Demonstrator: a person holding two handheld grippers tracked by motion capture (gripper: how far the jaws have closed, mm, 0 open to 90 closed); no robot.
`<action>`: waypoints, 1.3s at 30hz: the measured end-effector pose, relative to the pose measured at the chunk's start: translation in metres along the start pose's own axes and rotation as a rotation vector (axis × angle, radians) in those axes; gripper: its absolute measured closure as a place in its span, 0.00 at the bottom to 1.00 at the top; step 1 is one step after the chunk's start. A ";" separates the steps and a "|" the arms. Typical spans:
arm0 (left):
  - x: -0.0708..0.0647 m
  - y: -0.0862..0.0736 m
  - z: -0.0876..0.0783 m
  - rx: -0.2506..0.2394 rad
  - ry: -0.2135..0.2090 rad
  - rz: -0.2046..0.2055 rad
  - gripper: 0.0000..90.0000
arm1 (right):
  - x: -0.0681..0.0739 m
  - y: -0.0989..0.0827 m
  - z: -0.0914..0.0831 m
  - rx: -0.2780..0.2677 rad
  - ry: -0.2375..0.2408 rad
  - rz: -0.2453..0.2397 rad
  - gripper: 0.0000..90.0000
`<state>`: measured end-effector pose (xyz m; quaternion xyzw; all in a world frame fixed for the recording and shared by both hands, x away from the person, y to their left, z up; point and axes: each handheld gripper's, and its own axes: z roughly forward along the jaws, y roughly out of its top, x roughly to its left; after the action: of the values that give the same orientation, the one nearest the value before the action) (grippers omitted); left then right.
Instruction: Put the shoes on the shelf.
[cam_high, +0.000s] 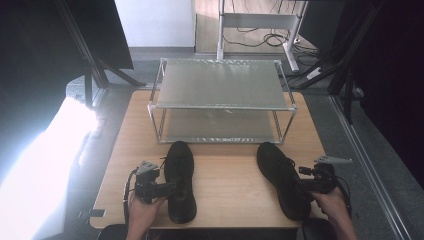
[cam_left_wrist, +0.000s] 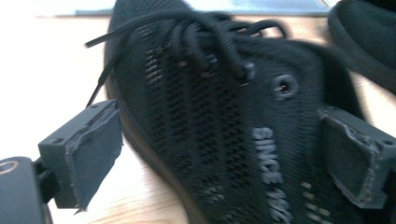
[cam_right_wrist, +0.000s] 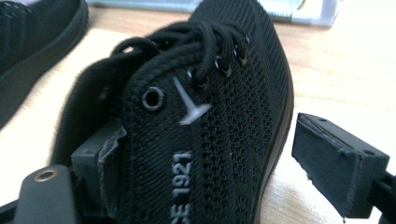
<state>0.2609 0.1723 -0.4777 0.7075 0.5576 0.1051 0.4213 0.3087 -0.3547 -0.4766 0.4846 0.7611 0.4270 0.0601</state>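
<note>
Two black shoes lie at the near edge of the wooden table (cam_high: 225, 175), toes pointing away. Left gripper (cam_high: 172, 189), jaws apart, straddles the side wall of the left shoe (cam_high: 180, 180), one jaw inside the collar. Right gripper (cam_high: 298, 186), jaws likewise apart, straddles the right shoe (cam_high: 281, 179). Beyond both stands a two-tier metal rack (cam_high: 220, 97).
</note>
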 end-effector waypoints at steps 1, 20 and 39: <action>0.002 -0.001 0.004 0.014 0.014 0.005 0.05 | -0.001 -0.001 0.006 0.017 0.000 0.004 0.18; 0.006 -0.001 0.020 0.123 0.044 -0.066 0.35 | 0.002 0.004 0.011 0.016 -0.171 0.032 0.67; 0.041 -0.013 0.000 -0.006 -0.009 -0.215 0.93 | -0.020 -0.006 0.001 -0.125 -0.045 0.297 0.78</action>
<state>0.2666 0.2090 -0.4998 0.6428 0.6279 0.0580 0.4349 0.3155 -0.3713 -0.4880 0.5965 0.6515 0.4667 0.0436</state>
